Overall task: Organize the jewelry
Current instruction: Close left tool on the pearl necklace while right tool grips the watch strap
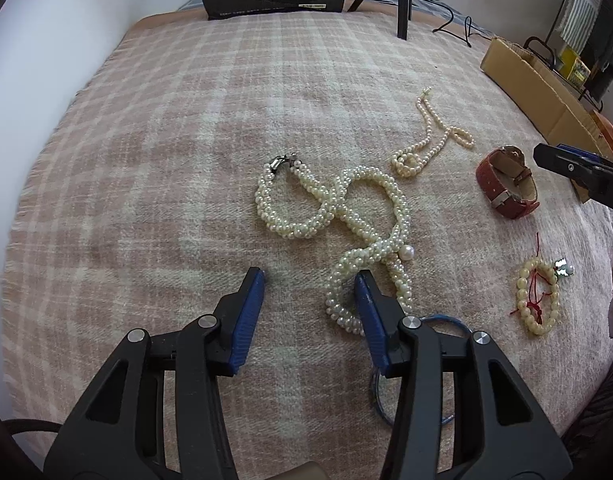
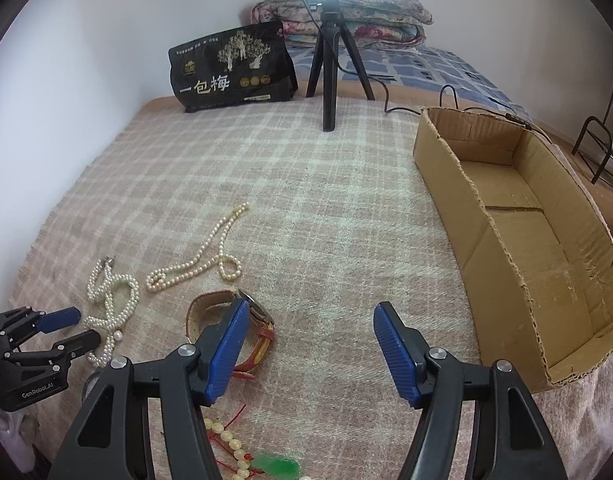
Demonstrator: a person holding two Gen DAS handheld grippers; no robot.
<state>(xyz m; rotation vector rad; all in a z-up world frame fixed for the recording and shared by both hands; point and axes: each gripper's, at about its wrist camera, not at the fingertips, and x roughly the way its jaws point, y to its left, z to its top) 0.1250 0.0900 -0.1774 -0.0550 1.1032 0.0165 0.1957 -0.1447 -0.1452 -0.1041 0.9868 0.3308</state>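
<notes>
A thick twisted pearl necklace [image 1: 346,216] lies on the pink plaid blanket [image 1: 166,140]; it also shows in the right wrist view [image 2: 114,304]. My left gripper [image 1: 310,280] is open, its right finger over the necklace's near end. A thin pearl strand [image 1: 430,136] and a red-strapped watch [image 1: 506,184] lie farther right. A cream bead bracelet with red cord [image 1: 538,300] lies at the right. My right gripper [image 2: 310,316] is open and empty, with the watch [image 2: 210,308] by its left finger. An empty cardboard box [image 2: 546,240] stands to the right.
A black snack bag [image 2: 234,68] and a black tripod [image 2: 330,64] stand at the back. Folded quilts [image 2: 346,16] lie behind them. A green pendant [image 2: 278,464] and a blue thin ring [image 1: 378,396] lie near the grippers. A white wall runs along the left.
</notes>
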